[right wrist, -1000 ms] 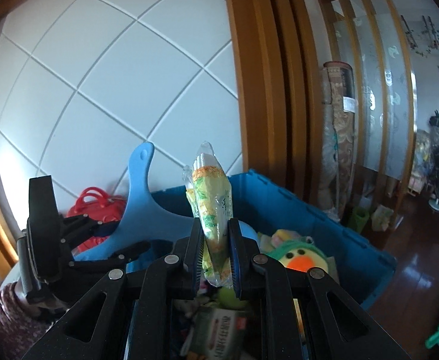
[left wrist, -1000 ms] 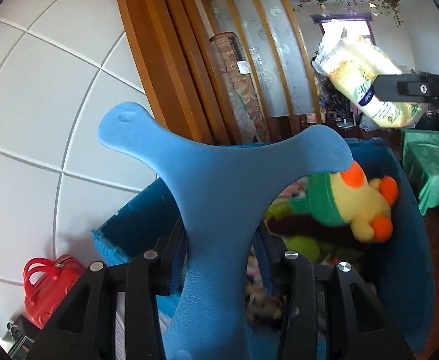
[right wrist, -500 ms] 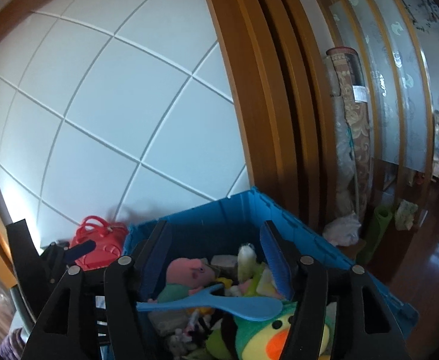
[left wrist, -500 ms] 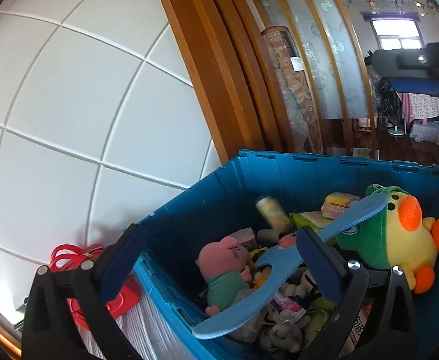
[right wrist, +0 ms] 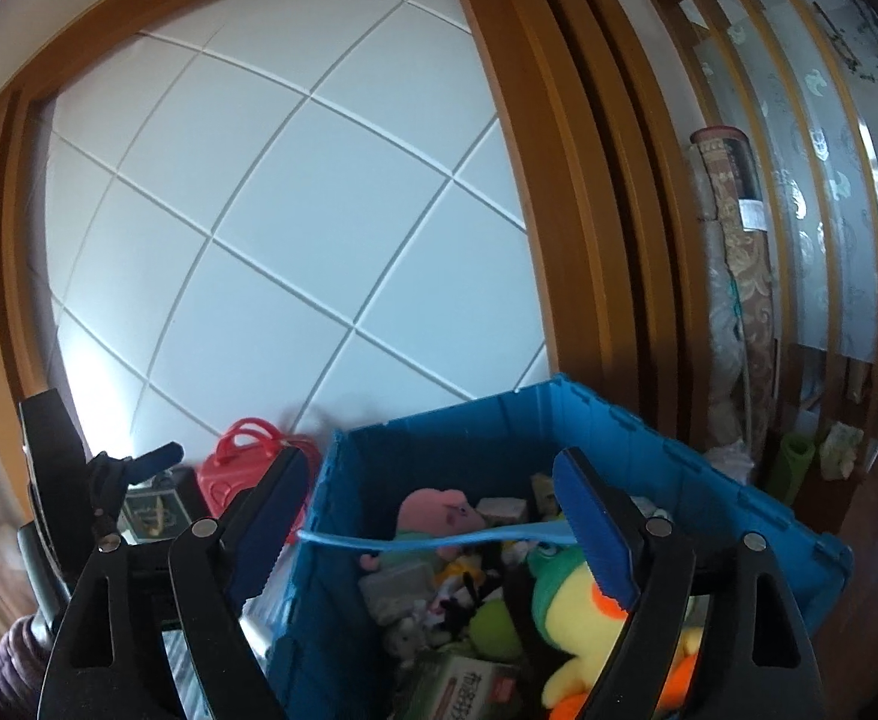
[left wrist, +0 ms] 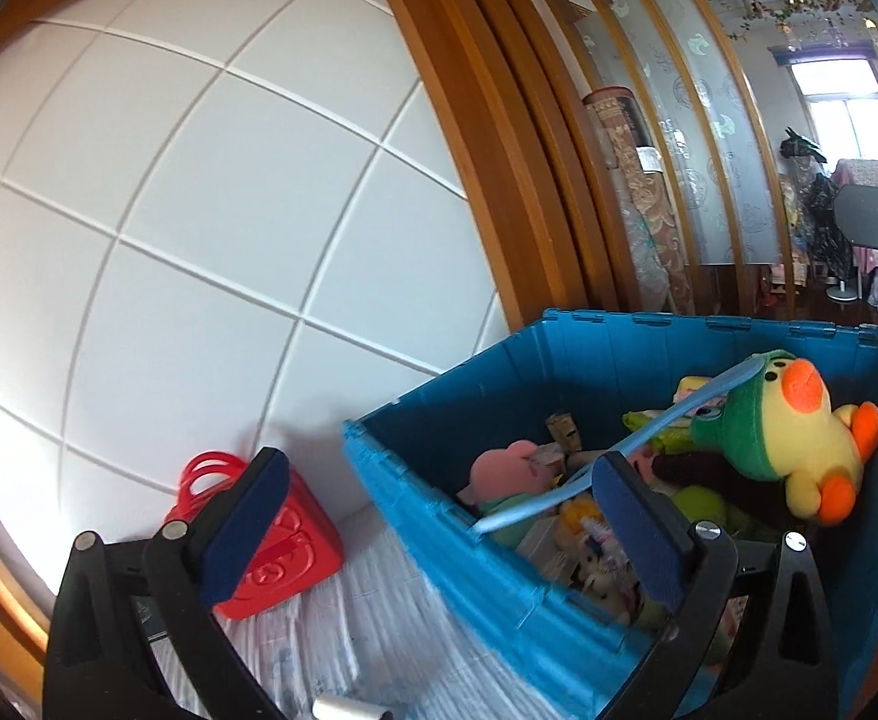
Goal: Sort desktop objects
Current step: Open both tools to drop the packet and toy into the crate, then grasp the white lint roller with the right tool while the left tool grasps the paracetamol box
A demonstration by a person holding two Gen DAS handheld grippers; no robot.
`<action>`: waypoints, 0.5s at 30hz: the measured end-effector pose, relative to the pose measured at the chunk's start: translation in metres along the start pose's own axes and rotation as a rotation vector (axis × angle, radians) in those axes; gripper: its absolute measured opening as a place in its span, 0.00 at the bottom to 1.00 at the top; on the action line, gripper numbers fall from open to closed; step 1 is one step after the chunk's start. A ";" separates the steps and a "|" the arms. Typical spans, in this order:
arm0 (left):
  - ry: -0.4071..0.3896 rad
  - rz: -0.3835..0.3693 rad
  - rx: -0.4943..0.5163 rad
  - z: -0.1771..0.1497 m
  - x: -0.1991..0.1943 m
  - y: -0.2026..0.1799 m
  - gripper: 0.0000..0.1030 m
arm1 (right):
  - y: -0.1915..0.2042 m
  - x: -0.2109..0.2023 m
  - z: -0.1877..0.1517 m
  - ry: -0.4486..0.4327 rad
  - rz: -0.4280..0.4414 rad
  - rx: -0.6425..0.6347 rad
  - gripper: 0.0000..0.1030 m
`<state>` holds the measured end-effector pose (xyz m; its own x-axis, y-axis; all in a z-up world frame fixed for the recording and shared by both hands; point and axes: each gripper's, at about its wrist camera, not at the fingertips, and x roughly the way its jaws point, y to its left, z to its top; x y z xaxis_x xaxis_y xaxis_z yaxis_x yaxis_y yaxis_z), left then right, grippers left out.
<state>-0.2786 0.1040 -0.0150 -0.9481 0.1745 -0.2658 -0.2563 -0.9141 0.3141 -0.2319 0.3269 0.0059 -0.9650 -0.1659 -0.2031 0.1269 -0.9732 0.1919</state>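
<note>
A blue plastic crate [left wrist: 499,552] [right wrist: 697,480] holds several toys. A thin light-blue plastic piece [left wrist: 637,438] [right wrist: 439,540] lies across them. A yellow duck plush with a green hood [left wrist: 793,432] [right wrist: 583,606] and a pink pig plush [left wrist: 511,468] [right wrist: 439,510] lie inside. My left gripper [left wrist: 433,534] is open and empty, over the crate's left rim. My right gripper [right wrist: 433,528] is open and empty, above the crate's near side. The left gripper also shows at the left edge of the right wrist view [right wrist: 109,492].
A red toy handbag [left wrist: 271,534] [right wrist: 241,474] stands left of the crate on a white striped cloth [left wrist: 367,648]. A white tiled wall panel in a wooden frame [left wrist: 199,210] rises behind. A rolled carpet [left wrist: 637,192] leans against the wooden partition at the right.
Both grippers opened and let go: the light-blue piece and the snack packet dropped into the crate. Both grippers have since drawn back and left, jaws wide.
</note>
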 end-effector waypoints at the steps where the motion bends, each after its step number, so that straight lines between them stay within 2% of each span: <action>1: 0.002 0.013 0.002 -0.006 -0.006 0.005 1.00 | 0.007 -0.001 -0.003 0.002 0.008 -0.005 0.84; 8: 0.050 0.095 -0.013 -0.054 -0.041 0.071 1.00 | 0.072 0.009 -0.020 0.041 0.094 -0.034 0.87; 15: 0.144 0.204 -0.039 -0.125 -0.068 0.182 1.00 | 0.166 0.040 -0.057 0.103 0.212 -0.087 0.99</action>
<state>-0.2371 -0.1200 -0.0534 -0.9422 -0.0666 -0.3283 -0.0521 -0.9389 0.3402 -0.2368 0.1494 -0.0252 -0.8867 -0.3789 -0.2649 0.3477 -0.9242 0.1581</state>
